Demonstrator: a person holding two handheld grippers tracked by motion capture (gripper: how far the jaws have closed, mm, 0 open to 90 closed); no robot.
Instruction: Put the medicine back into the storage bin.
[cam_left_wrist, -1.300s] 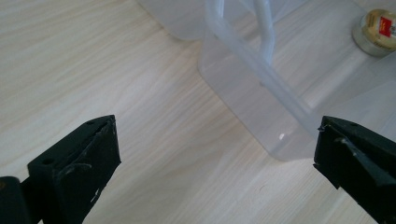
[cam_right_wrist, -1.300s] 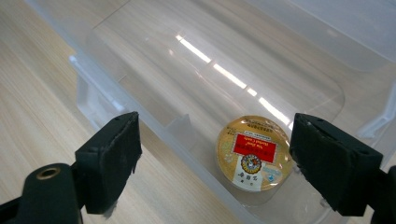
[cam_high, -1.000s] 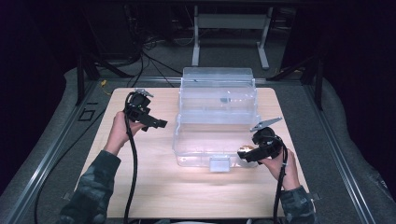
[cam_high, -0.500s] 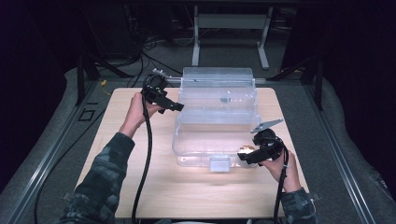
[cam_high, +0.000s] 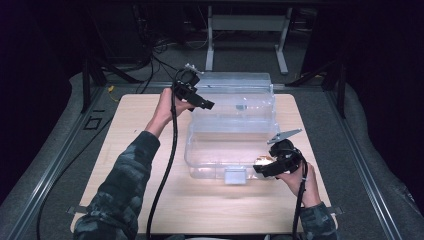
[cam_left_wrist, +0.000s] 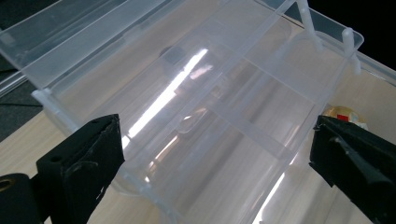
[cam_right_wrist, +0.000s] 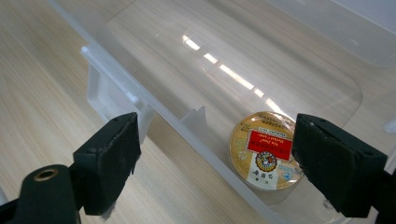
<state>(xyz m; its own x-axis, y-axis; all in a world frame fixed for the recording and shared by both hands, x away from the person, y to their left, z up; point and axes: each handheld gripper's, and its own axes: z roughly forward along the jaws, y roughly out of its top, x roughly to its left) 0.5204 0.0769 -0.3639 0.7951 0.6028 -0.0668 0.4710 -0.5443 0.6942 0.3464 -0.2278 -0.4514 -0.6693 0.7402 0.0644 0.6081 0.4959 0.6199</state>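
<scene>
**Open clear box on the table, a gripper at each end**

A clear plastic box (cam_high: 227, 150) sits on the wooden table (cam_high: 135, 150), its lid (cam_high: 235, 92) swung up and back at the far side. A white latch tab (cam_high: 235, 176) hangs at the middle of the box's near wall.

The left gripper (cam_high: 200, 102) is held up at the far left corner of the box, just beside the raised lid, with the person's left hand (cam_high: 167, 107) wrapped round its body and a black cable (cam_high: 167, 165) trailing down along the camouflage sleeve (cam_high: 120, 195). In the left gripper view its jaws stand wide apart with nothing between them; beyond them lie the lid (cam_left_wrist: 154, 51) and the ribbed inner tray (cam_left_wrist: 224, 121) of the box (all see-through, so edges are hard to separate). A bit of the tin (cam_left_wrist: 343, 114) peeks in near the right jaw.

The right gripper (cam_high: 265, 169) is at the near right corner of the box, held by the right hand (cam_high: 302, 180), with its grey plate (cam_high: 284, 135) on top. In the right gripper view its jaws are also spread wide and hold nothing. Between them, farther off, a small round gold tin (cam_right_wrist: 266, 149) with a red label lies flat on the box floor, close behind the near wall (cam_right_wrist: 187, 140) and close to the right jaw; whether that jaw touches it I cannot tell. In the high view the tin (cam_high: 262, 160) shows as a bright spot just inside the box's right near corner.
</scene>
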